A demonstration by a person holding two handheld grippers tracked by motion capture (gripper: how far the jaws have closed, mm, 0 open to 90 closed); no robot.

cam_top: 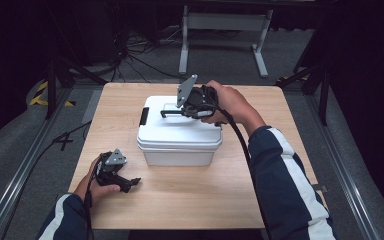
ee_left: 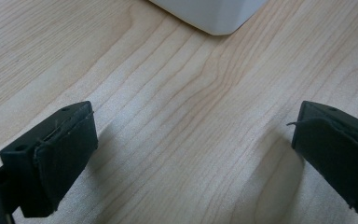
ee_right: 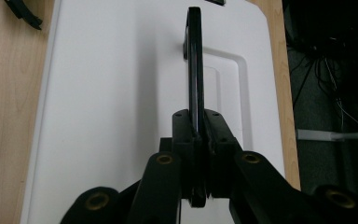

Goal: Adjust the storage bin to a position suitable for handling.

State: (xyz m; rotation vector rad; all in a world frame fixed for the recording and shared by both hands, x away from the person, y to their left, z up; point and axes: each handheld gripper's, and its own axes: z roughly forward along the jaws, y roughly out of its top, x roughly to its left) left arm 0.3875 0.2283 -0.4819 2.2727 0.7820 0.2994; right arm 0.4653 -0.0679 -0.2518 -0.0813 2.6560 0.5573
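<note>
So there's a white plastic box (cam_top: 179, 137) sitting around the middle of a wooden table (cam_top: 190, 200), lid on, with a black latch (cam_top: 143, 116) showing on its left end. The right gripper (cam_top: 166, 113) is over the top of the lid (ee_right: 98, 93) and it's clamped tight on the black carry handle (ee_right: 195, 60). In the right gripper view you can see the handle standing up on edge out of its recess in the lid, pinched between the two jaws with no gap at all. The person's right hand (cam_top: 230, 102) comes in from the box's right side, sleeve dark blue with a white stripe.

The left gripper (cam_top: 132, 182) is doing nothing much. It's down at the near left part of the table, close to the box's front left corner but not touching it, held in the left hand (cam_top: 97, 187). Its jaws are spread wide apart with just bare wood between them, and in the left gripper view a corner of the box (ee_left: 214, 18) peeks in at the top.
</note>
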